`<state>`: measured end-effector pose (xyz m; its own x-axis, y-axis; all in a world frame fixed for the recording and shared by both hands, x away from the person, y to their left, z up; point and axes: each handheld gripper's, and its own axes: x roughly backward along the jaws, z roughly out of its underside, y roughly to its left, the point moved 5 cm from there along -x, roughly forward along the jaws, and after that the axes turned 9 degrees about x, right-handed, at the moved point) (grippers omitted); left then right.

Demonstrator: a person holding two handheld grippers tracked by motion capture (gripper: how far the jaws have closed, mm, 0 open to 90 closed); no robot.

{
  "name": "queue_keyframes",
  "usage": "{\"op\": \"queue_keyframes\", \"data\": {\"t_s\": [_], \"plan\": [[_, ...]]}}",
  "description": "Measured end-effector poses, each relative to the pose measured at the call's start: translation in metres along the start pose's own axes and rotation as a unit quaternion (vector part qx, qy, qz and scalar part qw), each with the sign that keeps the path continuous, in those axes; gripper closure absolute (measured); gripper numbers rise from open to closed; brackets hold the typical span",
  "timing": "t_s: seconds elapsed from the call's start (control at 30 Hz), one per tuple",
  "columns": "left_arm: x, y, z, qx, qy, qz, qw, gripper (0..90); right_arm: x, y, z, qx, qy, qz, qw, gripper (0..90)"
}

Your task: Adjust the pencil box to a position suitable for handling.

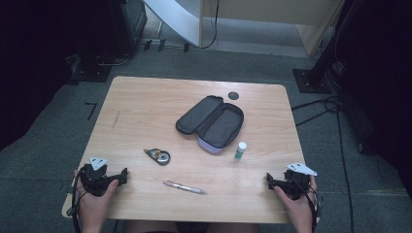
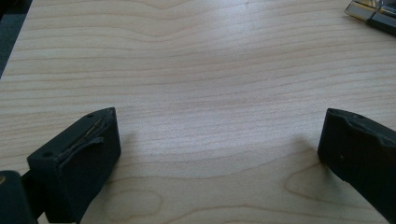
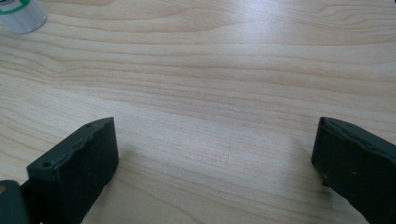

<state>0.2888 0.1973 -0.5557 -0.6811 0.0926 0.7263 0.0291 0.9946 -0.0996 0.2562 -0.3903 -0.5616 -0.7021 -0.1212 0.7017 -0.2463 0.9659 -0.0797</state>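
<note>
Nearby, slim glossy pen (image 1: 185,187), soft oval case (image 1: 212,122)

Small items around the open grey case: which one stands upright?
The white glue stick with green label; the silver pen and correction-tape dispenser lie flat.

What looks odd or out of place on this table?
Nothing stands out. The case lies open and empty, the pen, tape and small bottle sit apart, unspilled; both grippers rest open.

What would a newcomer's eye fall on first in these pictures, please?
Probably the open grey pencil case lying at the middle of the wooden table. Next, the left gripper and right gripper, both open at the near corners, with a pen between them.
</note>
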Motion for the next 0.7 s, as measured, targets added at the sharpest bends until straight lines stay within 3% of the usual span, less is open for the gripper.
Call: {"op": "queue_keyframes", "data": {"t_s": [0.03,0.07,0.1,0.13,0.3,0.33,0.53,0.63,0.7], "plan": [[0.0,0.0,0.0,0.0,0.0,0.0,1.0,0.0,0.0,0.0,0.0,0.0,0.0,0.0,1.0,1.3],[0.0,0.0,0.0,0.001,0.0,0.0,1.0,0.0,0.002,0.0,0.0,0.005,-0.005,-0.002,1.0,11.2],[0.0,0.0,0.0,0.001,0.0,0.0,1.0,0.0,0.002,0.0,0.0,0.005,-0.005,-0.002,1.0,11.2],[0.0,0.0,0.0,0.002,0.0,-0.001,1.0,0.0,0.004,0.0,-0.001,0.004,-0.01,-0.001,0.9999,17.7],[0.001,0.002,0.0,0.002,0.001,-0.003,1.0,0.0,0.009,0.002,-0.005,-0.005,-0.025,0.006,0.9997,23.1],[0.001,0.001,0.001,-0.001,0.002,-0.002,1.0,0.0,0.011,0.004,-0.01,-0.002,-0.039,0.004,0.9992,25.1],[0.003,0.0,0.0,0.002,0.006,-0.005,1.0,0.8,0.017,0.007,-0.028,0.016,-0.06,0.0,0.9981,32.1],[0.006,0.0,-0.002,0.011,-0.007,-0.012,0.9998,6.6,0.018,0.009,-0.039,0.022,-0.066,-0.013,0.9975,34.1],[0.01,-0.003,-0.005,0.016,-0.017,-0.005,0.9997,6.6,0.017,0.01,-0.045,0.025,-0.069,-0.013,0.9972,35.4]]}}
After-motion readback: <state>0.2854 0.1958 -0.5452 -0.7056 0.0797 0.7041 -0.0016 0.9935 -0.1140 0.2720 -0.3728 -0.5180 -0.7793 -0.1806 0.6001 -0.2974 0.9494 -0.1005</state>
